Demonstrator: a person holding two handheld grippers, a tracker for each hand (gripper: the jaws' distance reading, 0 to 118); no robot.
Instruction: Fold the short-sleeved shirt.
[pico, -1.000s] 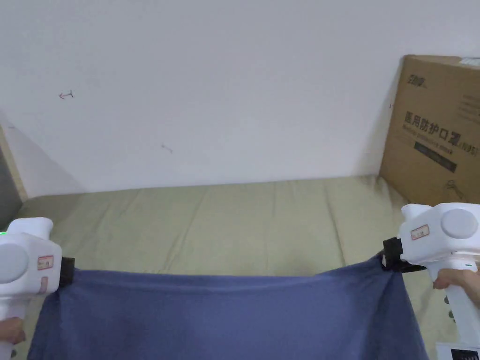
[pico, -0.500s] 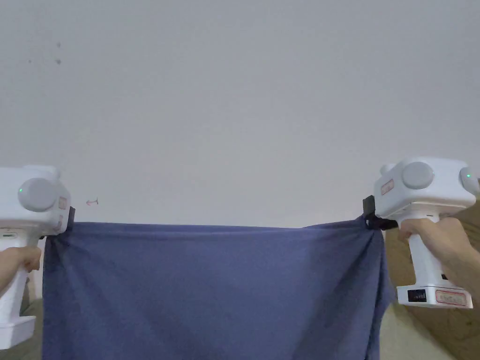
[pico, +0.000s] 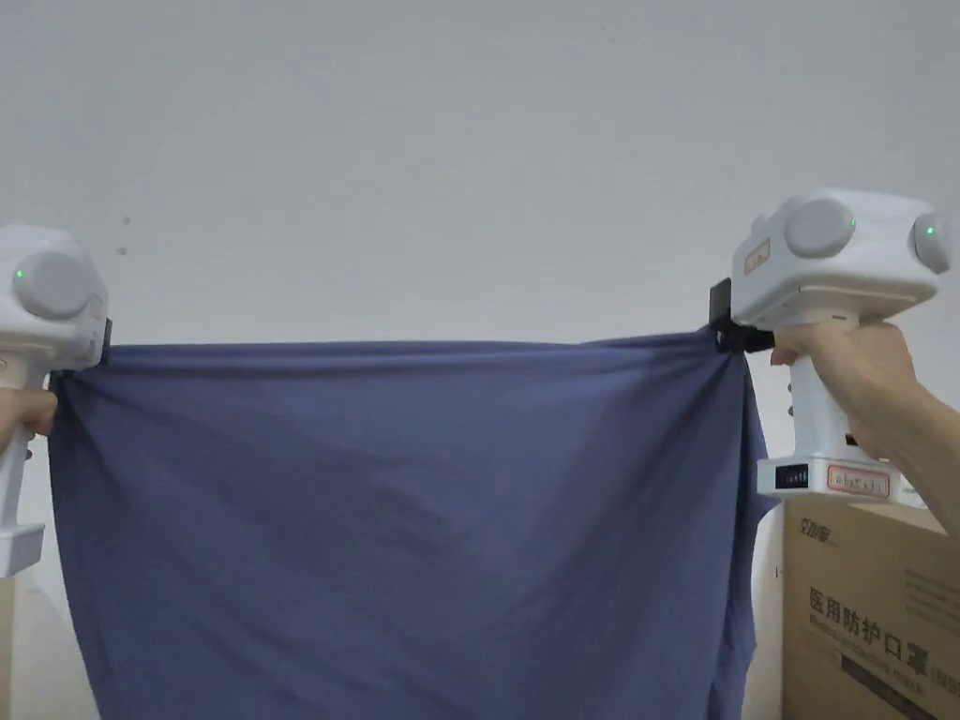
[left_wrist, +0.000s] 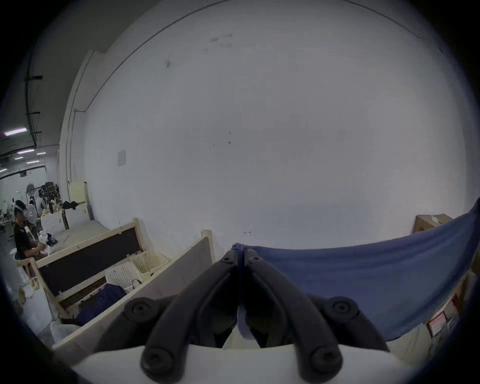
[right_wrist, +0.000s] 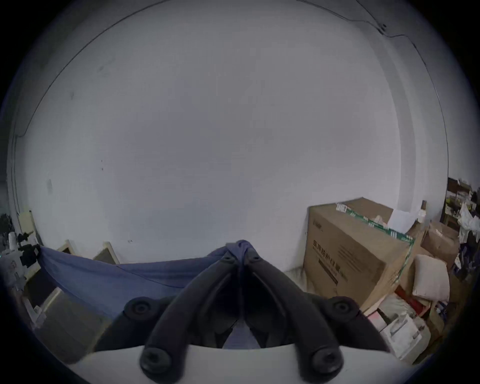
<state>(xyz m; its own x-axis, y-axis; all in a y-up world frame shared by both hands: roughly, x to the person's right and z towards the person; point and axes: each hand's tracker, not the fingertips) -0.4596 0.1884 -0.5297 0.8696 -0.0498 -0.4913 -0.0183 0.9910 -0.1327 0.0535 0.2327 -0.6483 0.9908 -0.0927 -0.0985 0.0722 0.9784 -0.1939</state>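
Note:
A blue short-sleeved shirt (pico: 403, 525) hangs in the air like a sheet, stretched taut between both grippers in front of a white wall. My left gripper (pico: 94, 349) is shut on its upper left corner, and my right gripper (pico: 724, 330) is shut on its upper right corner. In the left gripper view the black jaws (left_wrist: 241, 256) pinch a fold of blue cloth (left_wrist: 363, 280) that runs off to the right. In the right gripper view the jaws (right_wrist: 240, 253) clamp a bunched edge of the shirt (right_wrist: 124, 275), which stretches left to the other gripper (right_wrist: 26, 256). The shirt's lower part is out of frame.
A large cardboard box (pico: 872, 609) stands at the lower right, by the wall (pico: 469, 169). More boxes and a cushion (right_wrist: 431, 278) lie right of it. Wooden bed frames (left_wrist: 109, 249) and white baskets (left_wrist: 135, 267) stand to the left, with a person (left_wrist: 22, 233) far off.
Both grippers have raised the shirt from bed level to high in front of the wall. The head camera has tilted up, so the green bed has left the picture.

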